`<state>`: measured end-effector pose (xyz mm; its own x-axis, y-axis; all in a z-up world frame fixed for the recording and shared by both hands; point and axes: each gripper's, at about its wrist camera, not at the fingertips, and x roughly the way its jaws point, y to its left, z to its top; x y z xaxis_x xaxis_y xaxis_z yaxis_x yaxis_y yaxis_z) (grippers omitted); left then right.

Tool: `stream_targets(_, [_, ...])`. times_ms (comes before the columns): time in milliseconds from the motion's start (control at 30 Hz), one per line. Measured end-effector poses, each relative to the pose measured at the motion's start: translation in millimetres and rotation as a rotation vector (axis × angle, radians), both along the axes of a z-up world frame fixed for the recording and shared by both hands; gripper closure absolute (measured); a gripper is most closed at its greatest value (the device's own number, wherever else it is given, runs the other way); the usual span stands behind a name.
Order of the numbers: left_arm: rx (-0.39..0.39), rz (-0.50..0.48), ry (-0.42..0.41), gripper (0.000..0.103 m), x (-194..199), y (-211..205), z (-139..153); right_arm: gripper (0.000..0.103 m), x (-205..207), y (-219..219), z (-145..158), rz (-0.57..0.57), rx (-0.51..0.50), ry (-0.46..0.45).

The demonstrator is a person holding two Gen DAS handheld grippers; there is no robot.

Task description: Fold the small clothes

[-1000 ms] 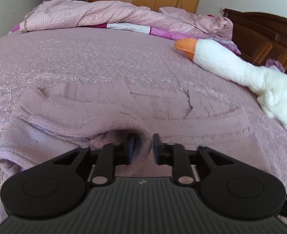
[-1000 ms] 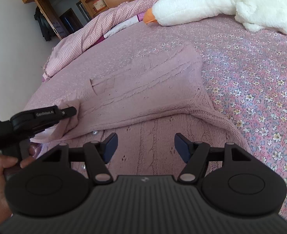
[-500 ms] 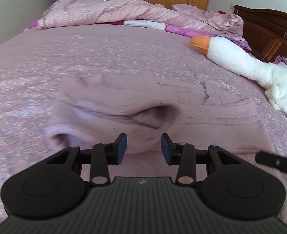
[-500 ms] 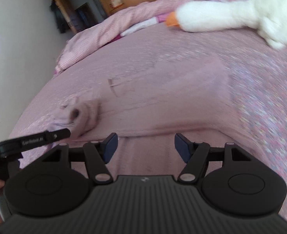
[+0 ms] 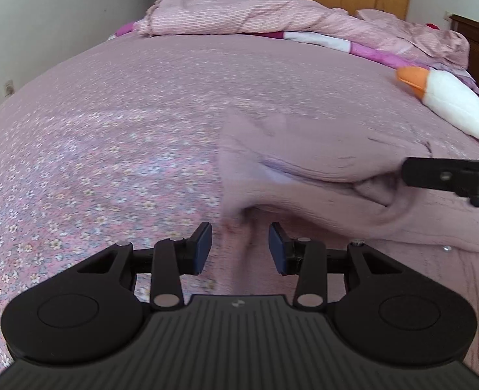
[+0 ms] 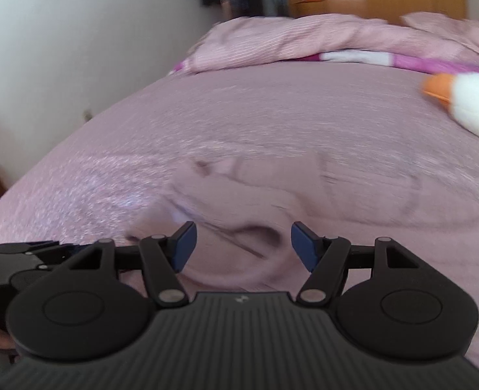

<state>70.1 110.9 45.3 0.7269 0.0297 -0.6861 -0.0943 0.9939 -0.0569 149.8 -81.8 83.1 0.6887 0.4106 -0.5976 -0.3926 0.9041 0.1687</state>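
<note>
Pink knit sweater (image 5: 320,175) lies on the bed (image 5: 109,136), right of centre frame, one sleeve folded across the body. Left gripper (image 5: 240,247) and right gripper (image 6: 242,246): fingers spread, holding nothing, presumably released to let the fold settle. One second ago the left fingers pinched the knit; both views have since swung left.
</note>
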Motion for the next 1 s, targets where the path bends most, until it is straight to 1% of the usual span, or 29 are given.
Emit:
stream_targets(100, [-0.010,0.015,0.011,0.056,7,9,-3,0.037,14,26,-7,0.060,-0.038,0.012])
stream_targets(167, [-0.009,0.021,0.019,0.056,10,13,-6,0.037,24,43,-14,0.084,-0.081,0.026])
stream_targets(233, [-0.008,0.026,0.025,0.056,12,16,-10,0.038,36,56,-24,0.095,-0.119,0.057])
stream_targets(300, [-0.016,0.032,0.032,0.056,14,20,-13,0.038,45,65,-31,0.091,-0.136,0.084])
stream_targets(400, [-0.026,0.035,0.031,0.056,16,19,-15,0.040,55,77,-39,0.099,-0.190,0.087])
stream_targets(500, [-0.020,0.035,0.031,0.056,20,19,-16,0.058,62,85,-46,0.098,-0.240,0.070])
stream_targets(533, [-0.016,0.036,0.030,0.056,20,17,-16,0.071,63,86,-47,0.100,-0.241,0.059])
stream_targets(567, [-0.012,0.037,0.029,0.056,21,16,-16,0.084,63,85,-45,0.098,-0.238,0.055])
stream_targets(600, [-0.011,0.040,0.029,0.056,22,15,-16,0.088,64,83,-43,0.089,-0.228,0.054])
stream_targets(633, [-0.011,0.042,0.030,0.056,23,14,-16,0.091,64,80,-40,0.076,-0.211,0.055])
stream_targets(700, [-0.010,0.043,0.029,0.056,24,12,-17,0.092,63,70,-29,0.052,-0.177,0.034])
stream_targets(800, [-0.009,0.050,0.032,0.056,26,10,-17,0.092,58,48,-2,-0.005,-0.119,-0.034])
stream_targets(900, [-0.007,0.054,0.037,0.056,26,10,-18,0.092,48,15,29,-0.087,-0.042,-0.102])
stream_targets(1000, [-0.003,0.057,0.040,0.056,26,9,-18,0.092,32,-25,51,-0.148,0.029,-0.157])
